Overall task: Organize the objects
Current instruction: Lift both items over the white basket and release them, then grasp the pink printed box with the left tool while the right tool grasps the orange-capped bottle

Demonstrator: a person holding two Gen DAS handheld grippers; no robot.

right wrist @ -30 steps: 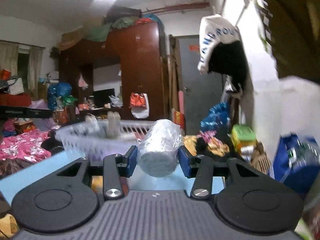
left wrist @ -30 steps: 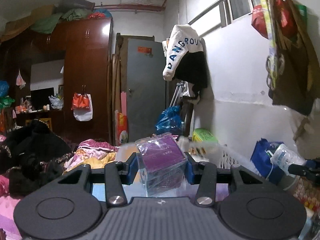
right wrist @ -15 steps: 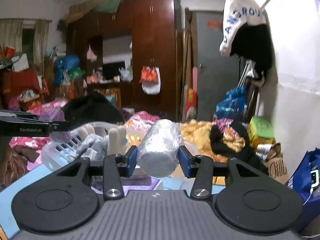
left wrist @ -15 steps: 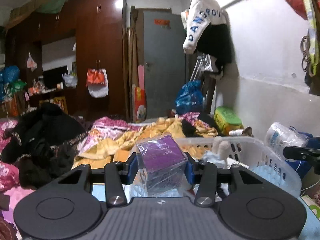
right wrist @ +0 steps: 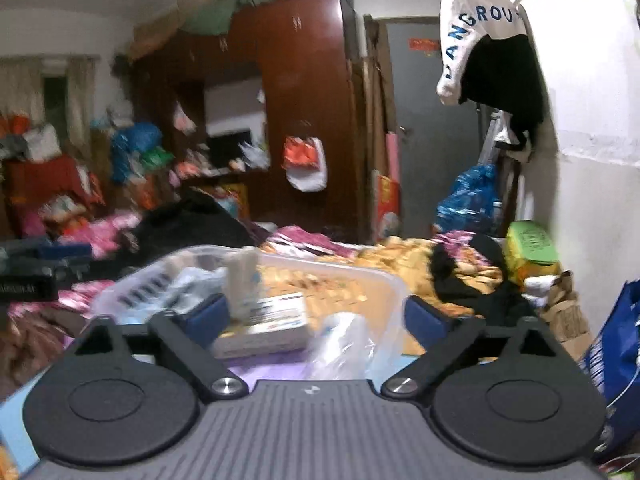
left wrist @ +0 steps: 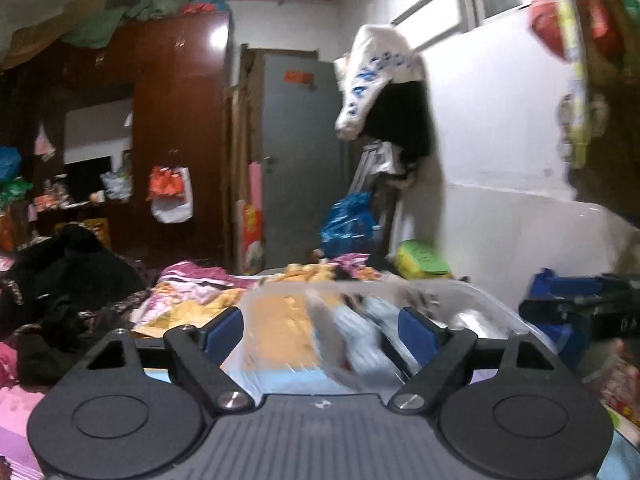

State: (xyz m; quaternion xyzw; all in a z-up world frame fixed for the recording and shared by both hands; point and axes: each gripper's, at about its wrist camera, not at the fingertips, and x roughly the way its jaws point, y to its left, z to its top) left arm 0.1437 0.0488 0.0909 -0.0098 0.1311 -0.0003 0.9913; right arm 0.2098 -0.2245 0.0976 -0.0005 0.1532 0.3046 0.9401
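A translucent white plastic basket (right wrist: 352, 270) stands in front of both grippers; in the left wrist view (left wrist: 492, 304) it is motion-blurred. My right gripper (right wrist: 316, 314) is open and empty at the basket's near rim. Below it lies a clear plastic-wrapped roll (right wrist: 344, 344), beside a flat white box (right wrist: 264, 328) and an upright white tube (right wrist: 242, 280) in the basket. My left gripper (left wrist: 322, 330) is open and empty over the basket. The purple box is not distinguishable in the blur. The right gripper's body shows at the right edge of the left wrist view (left wrist: 580, 304).
A blue table surface (left wrist: 160, 376) lies under the basket. A bed piled with clothes (right wrist: 440, 256) is behind it. A blue bag (right wrist: 616, 360) hangs at the right by the white wall. A brown wardrobe (left wrist: 176, 120) and grey door (left wrist: 300, 152) stand at the back.
Both grippers have opened. The left let go of the purple box and the right let go of the plastic-wrapped roll, which now lies at the basket. Both views are motion-blurred.
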